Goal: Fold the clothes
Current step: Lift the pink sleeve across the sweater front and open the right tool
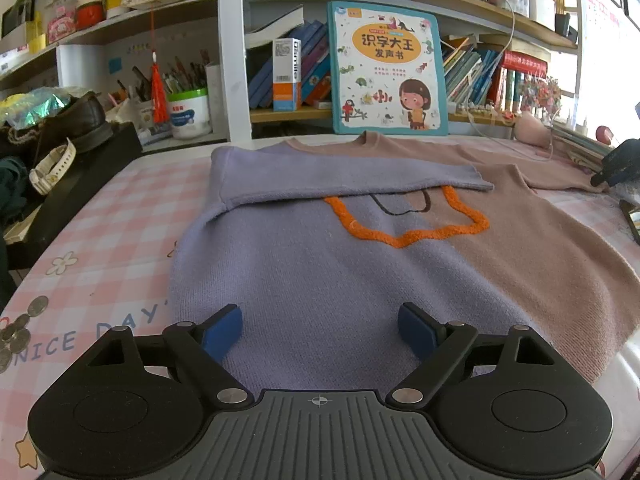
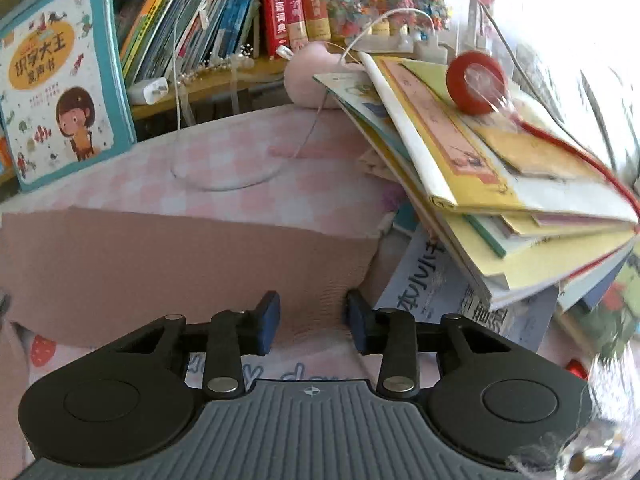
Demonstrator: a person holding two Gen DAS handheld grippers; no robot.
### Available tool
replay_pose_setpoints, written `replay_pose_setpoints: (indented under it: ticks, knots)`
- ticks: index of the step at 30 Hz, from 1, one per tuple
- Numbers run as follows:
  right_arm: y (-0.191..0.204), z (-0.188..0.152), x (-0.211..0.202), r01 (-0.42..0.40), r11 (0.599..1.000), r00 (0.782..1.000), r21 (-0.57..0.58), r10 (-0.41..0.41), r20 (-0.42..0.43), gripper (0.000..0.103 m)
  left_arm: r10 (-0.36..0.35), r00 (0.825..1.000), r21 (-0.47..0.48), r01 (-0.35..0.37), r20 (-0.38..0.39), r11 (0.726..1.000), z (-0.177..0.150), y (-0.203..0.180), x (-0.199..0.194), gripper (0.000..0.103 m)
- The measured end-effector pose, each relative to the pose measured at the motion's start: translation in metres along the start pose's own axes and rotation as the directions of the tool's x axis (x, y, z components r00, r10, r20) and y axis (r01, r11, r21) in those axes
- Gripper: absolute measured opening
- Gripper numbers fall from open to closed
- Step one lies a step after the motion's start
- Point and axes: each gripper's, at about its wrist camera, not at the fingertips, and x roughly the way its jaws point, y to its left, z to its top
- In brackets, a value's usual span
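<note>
The sweater lay flat on the tabletop (one sleeve folded across). The left hand-held gripper hovered wide apart; the right hand-held gripper pinched its pink sleeve.

Table under a pink-and-white checked cover printed with flowers and "NICE DAY". A sweater, half lavender, half dusty pink, lies flat across the middle, 1 lavender sleeve folded over the chest. Coins sit at the left edge. A tilted stack of books rests on the right side. A picture book stands at the back.
</note>
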Motion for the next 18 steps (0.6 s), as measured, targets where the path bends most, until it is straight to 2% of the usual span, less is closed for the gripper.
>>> replay_pose_setpoints:
  ticks: [1, 3, 6, 10, 14, 18]
  knots:
    - [-0.001, 0.000, 0.000, 0.000, 1.000, 1.000, 0.002, 0.000, 0.000, 0.013, 0.000, 1.000, -0.001, 0.000, 0.000, 1.000, 0.000, 0.000, 0.000, 0.088]
    - [-0.003, 0.000, -0.002, -0.015, 1.000, 1.000, 0.012, 0.015, 0.011, 0.010, 0.000, 1.000, -0.002, 0.000, 0.000, 1.000, 0.000, 0.000, 0.000, 0.088]
    - [0.001, 0.005, -0.014, -0.046, 0.999, 0.998, 0.008, 0.046, 0.048, 0.008, 0.001, 1.000, -0.002, -0.001, 0.001, 1.000, 0.000, -0.001, -0.001, 0.088]
    - [0.017, 0.019, -0.043, -0.136, 0.991, 0.985, -0.008, 0.136, 0.107, 0.008, 0.002, 1.000, 0.000, -0.002, 0.001, 1.000, 0.000, 0.000, 0.000, 0.088]
    - [0.061, 0.037, -0.082, -0.226, 0.968, 0.952, -0.112, 0.244, 0.184, 0.008, 0.003, 1.000, 0.002, -0.003, 0.002, 1.000, 0.000, 0.001, 0.000, 0.088]
    - [0.120, 0.055, -0.114, -0.329, 0.917, 0.897, -0.228, 0.379, 0.230, 0.008, 0.014, 1.000, 0.013, -0.014, 0.008, 1.000, 0.000, -0.002, -0.001, 0.089]
